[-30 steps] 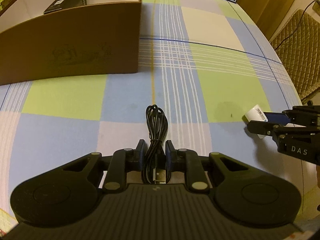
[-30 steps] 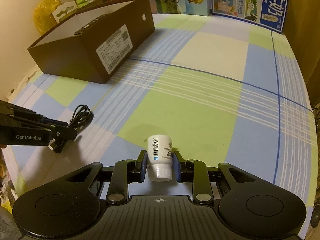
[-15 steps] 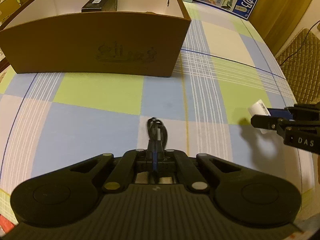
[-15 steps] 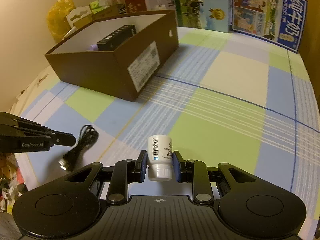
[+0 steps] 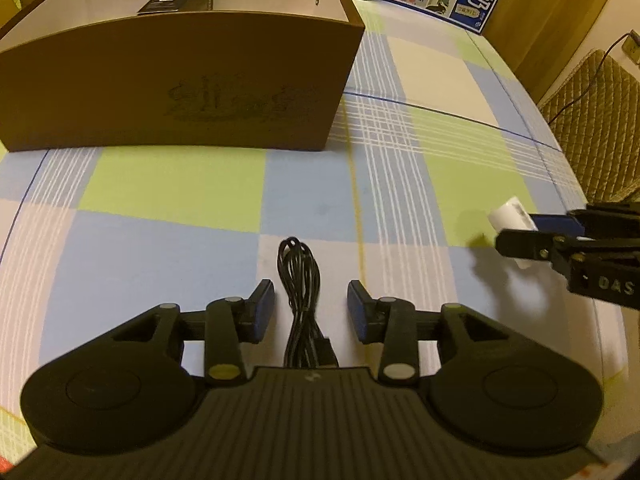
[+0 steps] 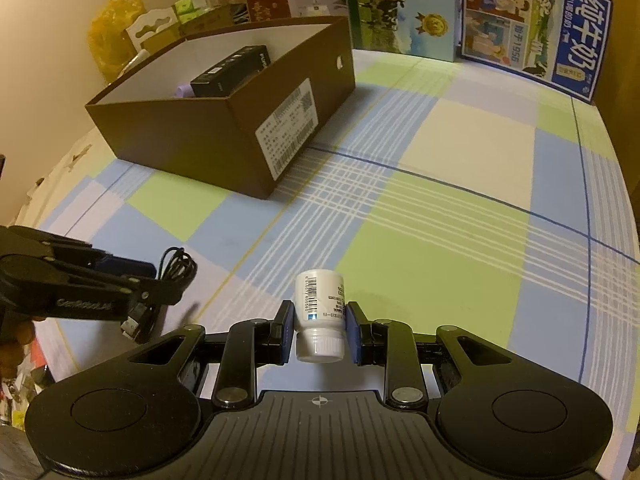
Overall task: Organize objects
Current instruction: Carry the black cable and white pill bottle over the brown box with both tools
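Observation:
A coiled black USB cable (image 5: 300,280) lies on the checked tablecloth between the fingers of my left gripper (image 5: 311,300). Its jaws are opening and the pads stand clear of the cable on both sides. From the right wrist view, the left gripper (image 6: 160,288) hovers over the cable (image 6: 178,264) at the left. My right gripper (image 6: 320,324) is shut on a small white pill bottle (image 6: 320,308), cap toward the camera, held above the cloth. In the left wrist view that bottle (image 5: 512,216) and the right gripper (image 5: 520,236) sit at the right edge.
An open brown cardboard box (image 6: 224,140) stands at the back left with a black carton (image 6: 232,70) and a purple item inside. Milk cartons (image 6: 532,32) line the far edge. A woven chair (image 5: 592,120) stands beside the table on the right.
The left jaws closed tight around the cable half a second ago and have now spread apart, leaving it on the cloth. The right gripper kept hold of the bottle, and rose slightly early on.

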The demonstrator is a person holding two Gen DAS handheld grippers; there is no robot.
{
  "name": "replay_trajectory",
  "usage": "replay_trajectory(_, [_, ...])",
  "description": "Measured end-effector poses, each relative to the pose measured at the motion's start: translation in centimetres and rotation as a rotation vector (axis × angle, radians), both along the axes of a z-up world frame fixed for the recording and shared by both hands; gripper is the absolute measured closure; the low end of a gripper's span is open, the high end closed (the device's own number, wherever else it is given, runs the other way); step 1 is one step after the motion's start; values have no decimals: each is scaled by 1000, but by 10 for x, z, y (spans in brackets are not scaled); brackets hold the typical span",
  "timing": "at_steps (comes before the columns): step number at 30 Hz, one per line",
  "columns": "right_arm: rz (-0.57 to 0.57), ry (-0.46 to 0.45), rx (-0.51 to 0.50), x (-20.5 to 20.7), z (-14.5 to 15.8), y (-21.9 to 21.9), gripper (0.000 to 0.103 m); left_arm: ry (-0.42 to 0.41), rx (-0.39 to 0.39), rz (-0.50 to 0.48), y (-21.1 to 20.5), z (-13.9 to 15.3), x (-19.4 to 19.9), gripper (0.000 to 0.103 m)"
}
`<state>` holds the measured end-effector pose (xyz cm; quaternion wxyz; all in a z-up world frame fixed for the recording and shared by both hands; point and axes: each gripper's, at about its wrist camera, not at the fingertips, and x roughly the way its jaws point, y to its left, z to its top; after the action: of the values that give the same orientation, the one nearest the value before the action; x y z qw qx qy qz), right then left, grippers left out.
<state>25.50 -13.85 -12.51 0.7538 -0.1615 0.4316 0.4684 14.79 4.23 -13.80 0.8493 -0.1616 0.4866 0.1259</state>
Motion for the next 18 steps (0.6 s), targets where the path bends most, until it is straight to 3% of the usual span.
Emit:
replay_trajectory(3, [-12, 3, -2, 1, -1, -4, 79, 12, 23, -3, -1, -5, 9, 71])
replay_trajectory(5, [-17, 4, -1, 2, 0, -6, 79, 12, 38, 1, -2, -7, 11, 82])
replay_trajectory(7, [-20, 7, 2, 2, 0, -7, 79, 9, 23, -3, 0, -7, 12, 87])
replay_trajectory(18, [-3, 4, 48, 0, 12, 7, 79, -63, 30, 38, 17, 21, -11, 88])
